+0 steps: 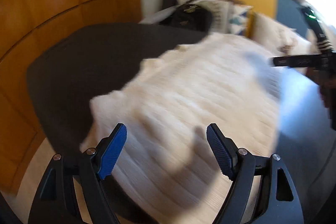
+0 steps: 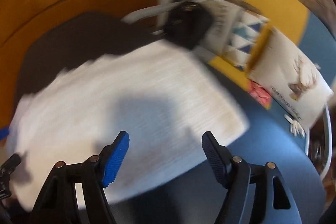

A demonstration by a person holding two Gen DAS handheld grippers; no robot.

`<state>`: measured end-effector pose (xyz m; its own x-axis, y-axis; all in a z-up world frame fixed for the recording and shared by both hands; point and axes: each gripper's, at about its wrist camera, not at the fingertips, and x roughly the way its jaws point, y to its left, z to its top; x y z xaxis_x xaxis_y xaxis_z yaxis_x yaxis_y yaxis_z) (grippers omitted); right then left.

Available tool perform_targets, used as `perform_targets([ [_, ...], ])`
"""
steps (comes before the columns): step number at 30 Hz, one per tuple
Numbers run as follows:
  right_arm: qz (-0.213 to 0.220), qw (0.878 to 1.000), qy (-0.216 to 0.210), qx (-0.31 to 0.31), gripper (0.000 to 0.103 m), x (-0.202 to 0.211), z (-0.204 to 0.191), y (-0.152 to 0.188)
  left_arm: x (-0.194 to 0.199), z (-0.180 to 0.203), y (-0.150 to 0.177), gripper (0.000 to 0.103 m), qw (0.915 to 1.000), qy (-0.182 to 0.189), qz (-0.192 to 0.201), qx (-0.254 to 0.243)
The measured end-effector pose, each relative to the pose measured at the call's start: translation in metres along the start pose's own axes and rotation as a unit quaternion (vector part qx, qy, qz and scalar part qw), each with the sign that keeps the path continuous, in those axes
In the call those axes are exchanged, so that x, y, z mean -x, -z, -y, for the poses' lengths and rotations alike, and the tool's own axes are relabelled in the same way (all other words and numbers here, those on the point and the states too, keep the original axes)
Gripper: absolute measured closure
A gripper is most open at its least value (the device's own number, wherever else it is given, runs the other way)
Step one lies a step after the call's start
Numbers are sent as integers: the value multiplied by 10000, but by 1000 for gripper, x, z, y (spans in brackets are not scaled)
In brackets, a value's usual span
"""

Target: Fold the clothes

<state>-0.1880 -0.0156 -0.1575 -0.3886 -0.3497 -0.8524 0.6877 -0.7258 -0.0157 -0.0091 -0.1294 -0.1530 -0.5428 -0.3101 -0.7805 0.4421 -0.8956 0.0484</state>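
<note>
Both tongs, left point(image 1: 166, 135) and right point(image 2: 165, 143), released above white knit point(image 2: 126, 98), lying flat.

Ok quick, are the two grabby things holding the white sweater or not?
Left hand-held gripper: open, holding nothing, above the white sweater.
Right hand-held gripper: open, holding nothing.

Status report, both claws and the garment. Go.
Left claw open, empty. Right claw open, empty. White knit garment lying flat, partly over dark cloth. Nothing blocking.
</note>
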Motion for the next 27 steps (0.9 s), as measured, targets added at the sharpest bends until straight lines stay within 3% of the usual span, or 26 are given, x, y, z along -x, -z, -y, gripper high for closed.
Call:
perform_targets([
  [3, -67, 9999, 106, -98, 28, -9, 11, -16, -21, -11, -4, 16, 9993, 45, -288, 248],
  [4, -89, 9998, 142, -130, 22, -12, 15, -22, -18, -12, -5, 15, 9994, 34, -216, 277],
  [9, -200, 9989, 318, -293, 26, -27, 34, -49, -9, -19, -11, 15, 9991, -35, 30, 431],
  [15, 0, 9987, 203, 476, 27, -37, -27, -101, -29, -29, -23, 15, 9977, -165, -149, 641],
  [17, -432, 9972, 233, 559, 24, -61, -39, -100, -35, -33, -27, 12, 9970, -208, -208, 711],
  [19, -455, 9955, 411, 717, 17, -71, -47, -106, -40, -36, -31, 10, 9962, -247, -249, 794],
  [20, -521, 9949, 431, 749, 19, -68, -49, -109, -34, -42, -33, 11, 9954, -236, -154, 913],
  [22, -382, 9965, 292, 688, 26, -48, -53, -112, -22, -52, -37, 11, 9931, -216, 38, 1151],
  [26, 127, 9938, -226, 1083, 26, -13, -92, -97, -8, -67, -38, 11, 9908, -119, 252, 1323],
  [27, 174, 9919, -311, 1221, 26, -14, -104, -94, -15, -62, -38, 11, 9927, -118, 126, 1196],
])
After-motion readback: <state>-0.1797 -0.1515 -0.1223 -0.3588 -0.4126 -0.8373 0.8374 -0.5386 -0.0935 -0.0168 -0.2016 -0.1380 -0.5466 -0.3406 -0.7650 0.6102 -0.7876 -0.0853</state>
